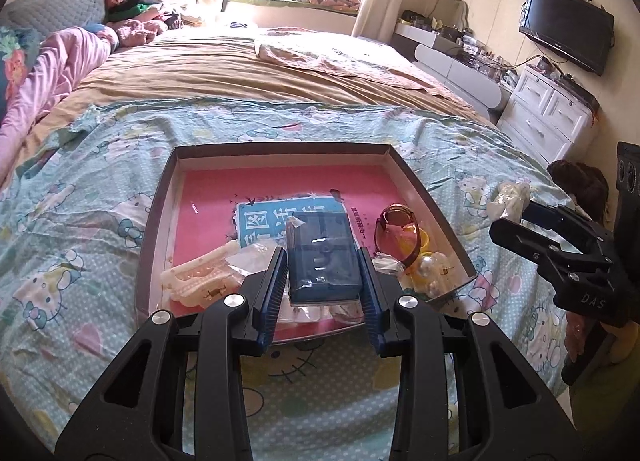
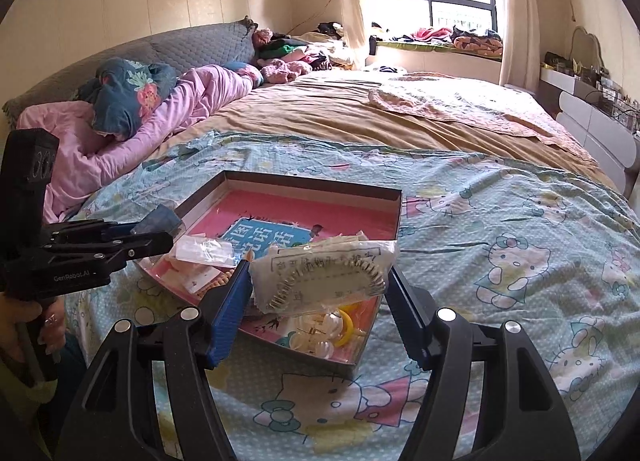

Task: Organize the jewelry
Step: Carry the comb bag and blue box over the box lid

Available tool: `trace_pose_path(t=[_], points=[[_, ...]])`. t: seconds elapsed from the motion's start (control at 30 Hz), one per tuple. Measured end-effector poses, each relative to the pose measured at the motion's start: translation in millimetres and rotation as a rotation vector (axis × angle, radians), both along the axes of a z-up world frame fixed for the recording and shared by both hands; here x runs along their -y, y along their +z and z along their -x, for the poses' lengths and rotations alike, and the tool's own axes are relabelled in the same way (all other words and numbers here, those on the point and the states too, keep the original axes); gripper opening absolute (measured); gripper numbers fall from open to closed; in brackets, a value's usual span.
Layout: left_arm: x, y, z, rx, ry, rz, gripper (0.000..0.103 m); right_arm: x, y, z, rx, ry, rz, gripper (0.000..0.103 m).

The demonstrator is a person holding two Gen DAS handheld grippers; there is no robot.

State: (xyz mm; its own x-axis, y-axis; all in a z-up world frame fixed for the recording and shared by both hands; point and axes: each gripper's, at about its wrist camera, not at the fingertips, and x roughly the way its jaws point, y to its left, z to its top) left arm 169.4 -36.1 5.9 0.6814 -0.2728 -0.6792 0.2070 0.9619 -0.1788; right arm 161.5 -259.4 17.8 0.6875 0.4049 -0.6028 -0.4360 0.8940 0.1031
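blue case (image 1: 322,257), hair-clip packet (image 2: 320,277) aloft

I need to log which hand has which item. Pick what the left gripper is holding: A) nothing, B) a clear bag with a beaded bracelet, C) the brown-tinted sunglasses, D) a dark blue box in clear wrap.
D: in the left wrist view the left gripper has its fingers closed on the sides of the dark blue box, held above the tray.
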Motion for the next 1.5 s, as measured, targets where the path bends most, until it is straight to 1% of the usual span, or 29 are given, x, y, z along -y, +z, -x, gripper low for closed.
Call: trace_pose_path(t=[0.27, 0.53, 0.97, 1.5], points=[[3.2, -19.4, -19.3, -0.051, -0.004, -0.008, 0.027, -7.3, -13.6, -12.1, -0.016, 0.001, 0.036, 0.065], [1.7, -32.8, -28.1, -0.079, 0.002, -0.013, 0.027, -14.1, -28.6, -21.4, -0.041, 0.009, 0.062, 0.065], [-8.5, -40.9, -37.9, -0.082, 0.03, -0.018, 0.027, -31.1, -48.0, -31.9, -0.078, 0.04, 0.099, 0.065], [-19.6, -47.9, -45.0, -0.098, 0.053, -0.01, 0.027, -46.0, -61.1, -39.2, -0.108, 0.067, 0.127, 0.065]])
